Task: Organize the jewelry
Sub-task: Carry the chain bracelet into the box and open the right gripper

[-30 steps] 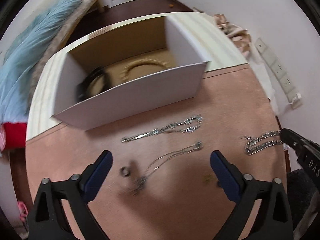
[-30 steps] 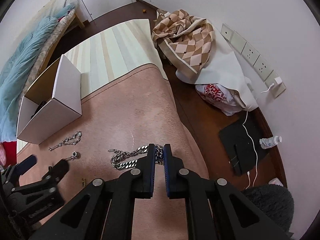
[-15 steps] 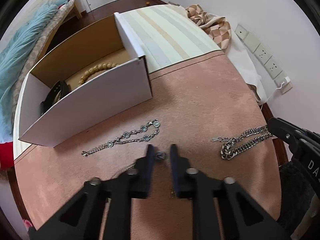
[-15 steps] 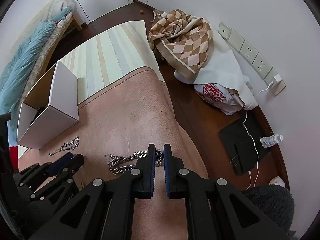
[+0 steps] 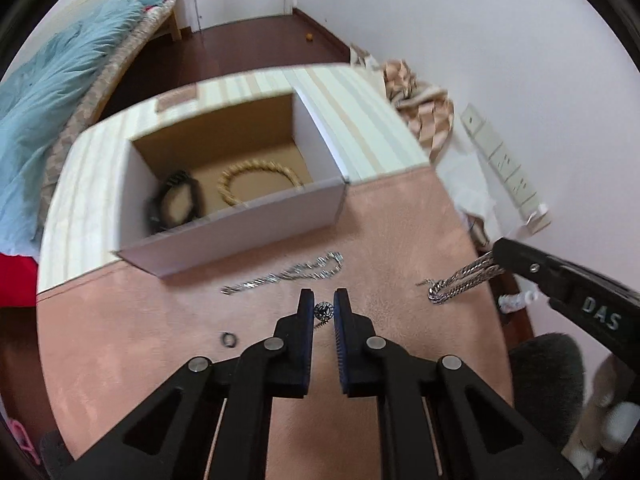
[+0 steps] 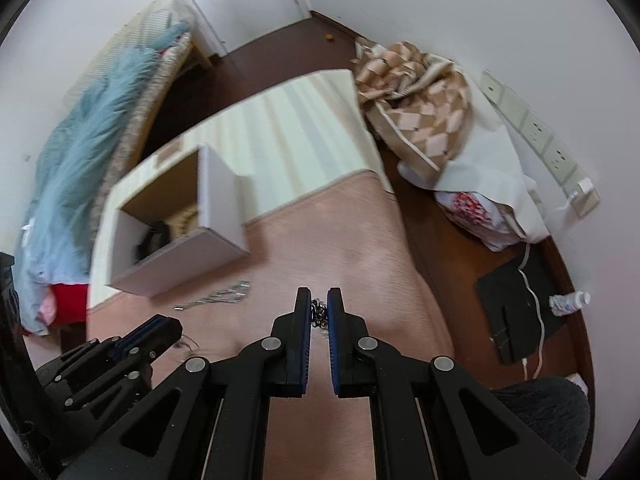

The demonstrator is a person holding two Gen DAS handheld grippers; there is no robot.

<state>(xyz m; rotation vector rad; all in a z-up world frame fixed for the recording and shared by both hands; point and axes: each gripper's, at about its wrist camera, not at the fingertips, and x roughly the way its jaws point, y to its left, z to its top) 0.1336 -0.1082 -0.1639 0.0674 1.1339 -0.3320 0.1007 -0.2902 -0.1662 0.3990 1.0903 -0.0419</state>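
My left gripper [image 5: 323,305] is shut on the round pendant of a thin silver necklace [image 5: 323,312], lifted above the pink table cover [image 5: 400,240]. My right gripper [image 6: 319,306] is shut on a thick silver chain [image 6: 319,314], which hangs off its tip in the left wrist view [image 5: 460,282]. A flat silver link bracelet [image 5: 284,274] lies on the cover in front of a white cardboard box [image 5: 248,232]. The box holds a beige bead bracelet [image 5: 256,180] and a black band [image 5: 176,204]. A small dark ring [image 5: 229,339] lies on the cover to the left.
The table's striped far half [image 6: 288,128] lies behind the box. A checked blanket [image 6: 420,96] is heaped to the right, by a wall with sockets [image 6: 536,136]. A bed with a blue cover [image 6: 72,168] stands on the left. Dark floor [image 6: 516,308] lies past the table's right edge.
My left gripper closed on the thin necklace's pendant and lifted it, turning toward the box. My right gripper raised the thick chain off the cover.
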